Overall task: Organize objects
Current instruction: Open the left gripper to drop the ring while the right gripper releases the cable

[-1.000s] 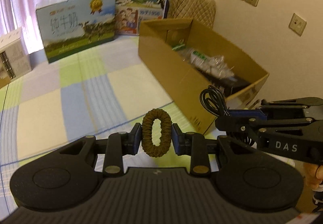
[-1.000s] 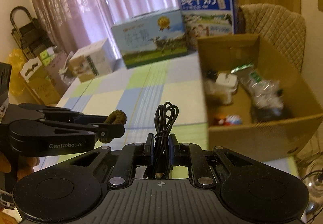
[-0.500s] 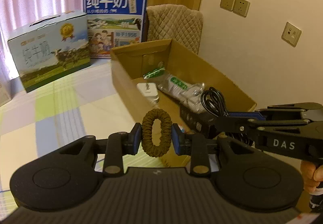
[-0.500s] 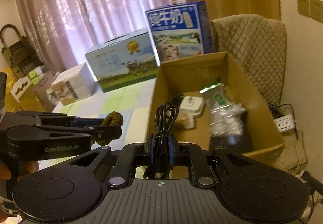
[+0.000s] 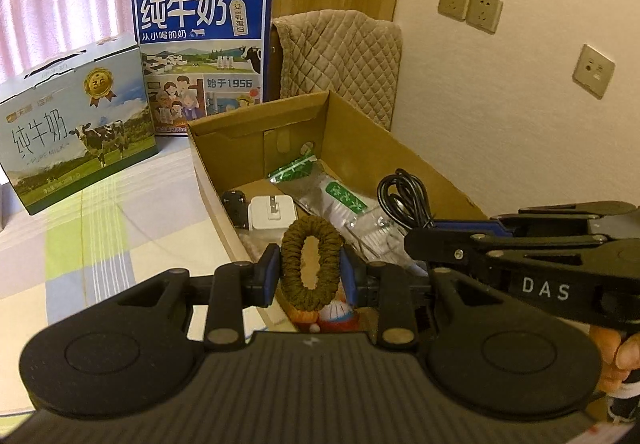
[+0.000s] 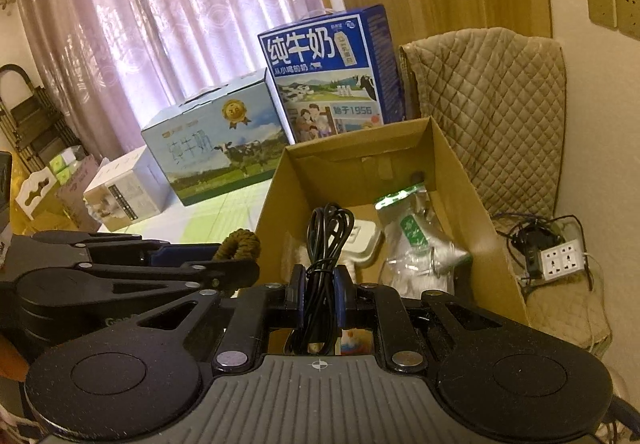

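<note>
The hair tie [image 5: 311, 268] is olive brown and the cable [image 6: 324, 268] is black. The open box [image 5: 404, 159] is plain brown cardboard. The far milk carton [image 5: 202, 55] is blue with white letters; the left one [image 5: 76, 139] is pale with a cow. The bedsheet [image 5: 100, 228] has green, blue and cream checks. The curtain [image 6: 160, 23] is pink.

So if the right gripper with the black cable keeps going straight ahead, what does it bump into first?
Probably the white charger in the cardboard box. The right gripper, shut on the black cable, points over the box's near edge towards it, though depth is hard to judge.
</note>
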Available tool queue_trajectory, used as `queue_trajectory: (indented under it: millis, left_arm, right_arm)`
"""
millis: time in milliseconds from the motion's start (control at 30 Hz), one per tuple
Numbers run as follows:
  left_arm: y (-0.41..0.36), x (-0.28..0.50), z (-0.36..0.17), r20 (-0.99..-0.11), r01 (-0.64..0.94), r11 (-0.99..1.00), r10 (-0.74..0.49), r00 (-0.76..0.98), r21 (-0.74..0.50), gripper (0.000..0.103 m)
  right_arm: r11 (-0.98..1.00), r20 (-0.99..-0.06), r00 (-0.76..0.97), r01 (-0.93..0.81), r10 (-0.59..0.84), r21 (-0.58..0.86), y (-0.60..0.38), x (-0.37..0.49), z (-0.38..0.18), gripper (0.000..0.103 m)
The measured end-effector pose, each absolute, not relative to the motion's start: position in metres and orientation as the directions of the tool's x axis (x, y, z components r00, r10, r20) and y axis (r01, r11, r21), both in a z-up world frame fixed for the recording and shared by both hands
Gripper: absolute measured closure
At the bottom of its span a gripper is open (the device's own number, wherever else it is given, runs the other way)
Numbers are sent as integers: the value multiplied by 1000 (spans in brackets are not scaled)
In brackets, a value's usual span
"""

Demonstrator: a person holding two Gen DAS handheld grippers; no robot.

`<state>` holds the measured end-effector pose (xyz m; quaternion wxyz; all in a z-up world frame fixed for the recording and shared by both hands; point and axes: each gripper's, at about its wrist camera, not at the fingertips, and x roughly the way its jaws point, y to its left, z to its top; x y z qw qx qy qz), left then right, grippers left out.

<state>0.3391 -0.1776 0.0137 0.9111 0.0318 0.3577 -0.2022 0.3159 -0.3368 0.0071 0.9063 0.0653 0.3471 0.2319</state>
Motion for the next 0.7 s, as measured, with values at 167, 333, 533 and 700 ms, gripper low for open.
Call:
queue_trajectory:
  millis: [167,333,533,700]
  left_arm:
    - [-186,357,7,-673,374,924,-323,665,-73,76]
    - [-192,376,-2,-689,359,932,-295,663,-53,76]
    - [-197,403,-13,-709,340,940,-256,657,-25,76]
    - [-200,429,-22,-719,317,949,-221,659,-2,75]
  right_arm:
    - [880,-605,640,-372,474,296,-340,340,1,92]
    - [881,-612,634,-363,472,303,-340,361,-7,92]
    - [882,-628,620,-346,471,321,-341,391,-20,92]
    - [884,-639,611,-334,468,328,-342,417,-29,92]
